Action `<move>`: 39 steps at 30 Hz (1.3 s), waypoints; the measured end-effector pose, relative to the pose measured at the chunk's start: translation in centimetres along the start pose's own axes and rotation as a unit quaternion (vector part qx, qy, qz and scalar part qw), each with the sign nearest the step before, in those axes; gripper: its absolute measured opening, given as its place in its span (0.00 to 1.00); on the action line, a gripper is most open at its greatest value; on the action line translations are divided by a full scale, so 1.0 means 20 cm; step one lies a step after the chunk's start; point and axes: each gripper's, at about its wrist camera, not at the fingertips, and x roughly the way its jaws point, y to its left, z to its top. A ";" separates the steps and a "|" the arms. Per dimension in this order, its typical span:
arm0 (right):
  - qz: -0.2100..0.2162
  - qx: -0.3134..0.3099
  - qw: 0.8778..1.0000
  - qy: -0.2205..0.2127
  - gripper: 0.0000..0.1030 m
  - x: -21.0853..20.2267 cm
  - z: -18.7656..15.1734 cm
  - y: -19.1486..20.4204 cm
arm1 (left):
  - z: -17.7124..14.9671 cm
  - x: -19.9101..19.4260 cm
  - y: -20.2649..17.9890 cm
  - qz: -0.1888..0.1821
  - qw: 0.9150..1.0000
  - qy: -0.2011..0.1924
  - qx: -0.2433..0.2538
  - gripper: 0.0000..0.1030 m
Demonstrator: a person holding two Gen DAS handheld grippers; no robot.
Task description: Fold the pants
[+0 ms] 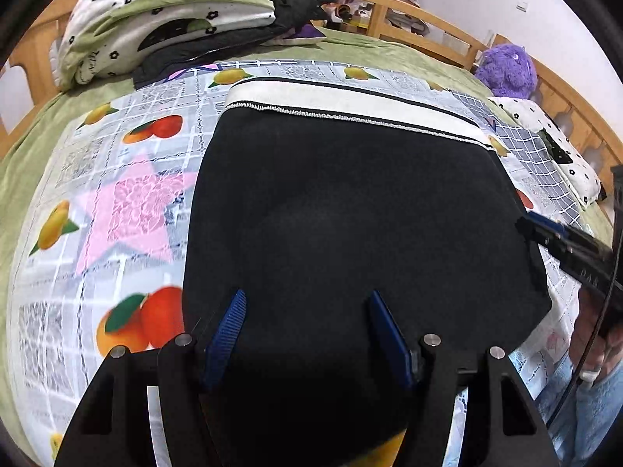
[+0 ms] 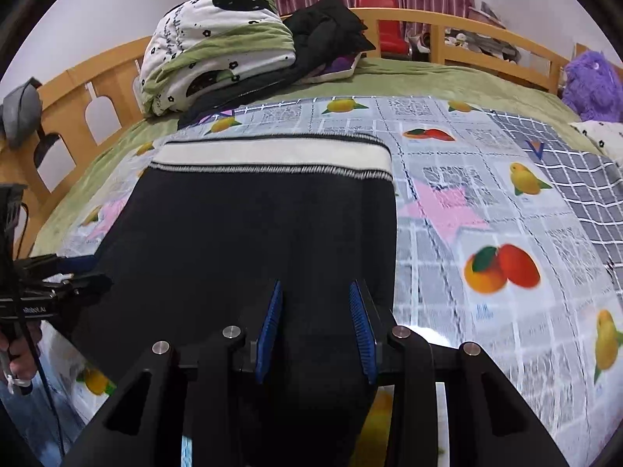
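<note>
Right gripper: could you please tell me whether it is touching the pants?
Touching. The left wrist view shows the right gripper pinching the edge of the pants, with the fabric drawn to a point at its tips.

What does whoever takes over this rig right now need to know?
Left hand-held gripper: closed on the near edge of the black pants.
Right hand-held gripper: closed on the same edge, on the other side.
Pants: spread on the fruit-print sheet, white waistband at the far end.
Done: near end picked up.
Left: probably carry it over toward the waistband, lay it flat, release.
</note>
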 end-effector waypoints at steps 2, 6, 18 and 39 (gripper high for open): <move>-0.008 -0.005 1.000 0.001 0.35 -0.02 -0.05 0.02 | -0.04 -0.02 -0.02 0.007 1.000 -0.005 0.004 0.62; -0.016 -0.014 1.000 0.014 0.35 -0.06 -0.16 0.06 | -0.13 -0.09 -0.01 0.014 1.000 -0.015 0.022 0.62; -0.047 0.022 0.998 -0.024 0.55 -0.28 -0.27 -0.01 | -0.39 -0.32 0.20 0.036 0.998 -0.054 -0.005 0.62; 0.001 0.068 0.997 0.026 0.19 -0.11 -0.32 -0.05 | -0.46 -0.16 0.21 -0.006 0.999 -0.044 0.014 0.21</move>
